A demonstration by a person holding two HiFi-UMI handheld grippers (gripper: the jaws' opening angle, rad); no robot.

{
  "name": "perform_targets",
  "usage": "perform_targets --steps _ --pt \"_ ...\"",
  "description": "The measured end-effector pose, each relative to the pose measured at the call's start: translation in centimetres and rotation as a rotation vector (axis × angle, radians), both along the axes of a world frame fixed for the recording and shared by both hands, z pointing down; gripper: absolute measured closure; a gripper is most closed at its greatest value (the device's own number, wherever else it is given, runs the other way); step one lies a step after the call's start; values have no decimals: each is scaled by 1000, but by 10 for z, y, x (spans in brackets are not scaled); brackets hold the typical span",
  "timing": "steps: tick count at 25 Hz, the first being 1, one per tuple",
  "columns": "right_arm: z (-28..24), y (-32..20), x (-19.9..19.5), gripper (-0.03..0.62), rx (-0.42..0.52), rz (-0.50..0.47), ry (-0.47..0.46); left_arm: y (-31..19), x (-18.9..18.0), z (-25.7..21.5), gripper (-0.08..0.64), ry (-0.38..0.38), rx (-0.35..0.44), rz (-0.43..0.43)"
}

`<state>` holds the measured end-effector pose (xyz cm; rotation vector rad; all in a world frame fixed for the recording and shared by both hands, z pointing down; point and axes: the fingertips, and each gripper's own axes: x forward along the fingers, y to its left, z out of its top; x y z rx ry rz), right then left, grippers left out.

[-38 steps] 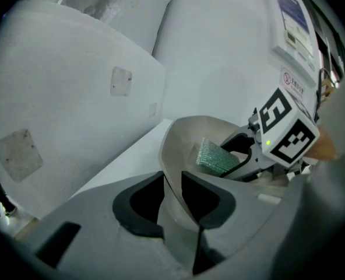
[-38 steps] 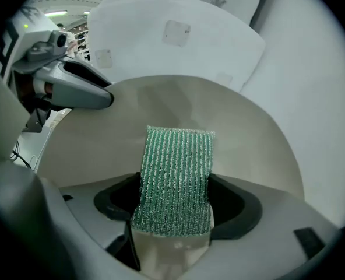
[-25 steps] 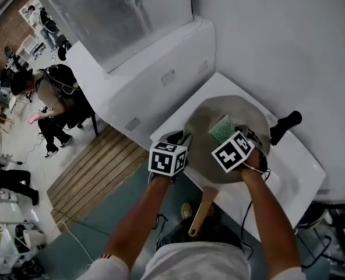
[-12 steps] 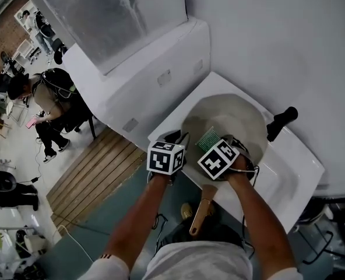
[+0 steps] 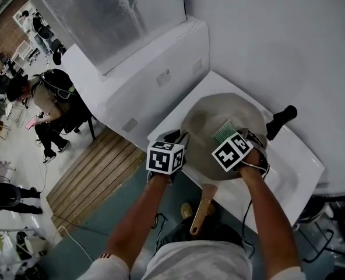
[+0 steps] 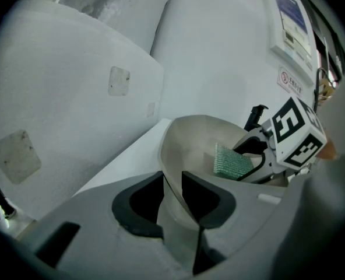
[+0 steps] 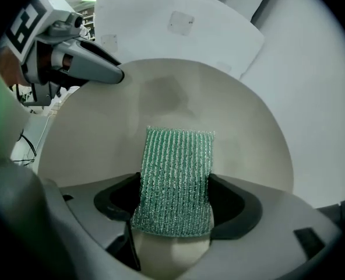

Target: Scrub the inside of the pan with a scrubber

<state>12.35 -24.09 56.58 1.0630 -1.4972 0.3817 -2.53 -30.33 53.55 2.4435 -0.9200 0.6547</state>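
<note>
A round pan (image 5: 219,111) with a pale inside sits in a white sink (image 5: 298,162), its wooden handle (image 5: 201,207) pointing back toward me. My left gripper (image 5: 182,139) is shut on the pan's near-left rim; in the left gripper view the rim (image 6: 173,174) runs between the jaws of the left gripper (image 6: 171,192). My right gripper (image 5: 233,136) is shut on a green ribbed scrubber (image 5: 223,130), which lies against the pan's inside. In the right gripper view the scrubber (image 7: 175,179) stands up between the jaws of the right gripper (image 7: 173,217), over the pan floor (image 7: 161,107).
A black faucet (image 5: 281,121) stands at the sink's right side, close to the pan. A white wall and ledge (image 5: 161,69) rise behind the sink. Wooden slats (image 5: 94,177) cover the floor at left, and people stand farther off at the far left (image 5: 50,98).
The right gripper with the scrubber slid toward the pan's near-left side, then back toward the right. The left gripper stayed on the rim.
</note>
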Motion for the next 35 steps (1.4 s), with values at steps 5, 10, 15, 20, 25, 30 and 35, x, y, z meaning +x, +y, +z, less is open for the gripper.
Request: perform_targets --steps 5,10,15,20,25,30,35 --pt "-11 5 -7 240 22 -11 -4 1 0 0 453 -1 0 7" --pt "-23 15 -49 240 54 -23 -126 1 0 0 453 0 2 9" --pt "-16 26 -79 241 33 -38 -189 2 0 0 451 -3 3 13" --pt "-4 33 -76 239 3 -53 -143 2 0 -1 451 -7 4 16" --pt "-1 35 -45 239 -12 -34 -52 2 0 0 449 -5 6 17" --pt "-4 37 -16 240 -12 -5 18 2 0 0 449 -5 7 21" --pt "-13 38 2 240 -5 5 71 2 0 -1 448 -11 11 22"
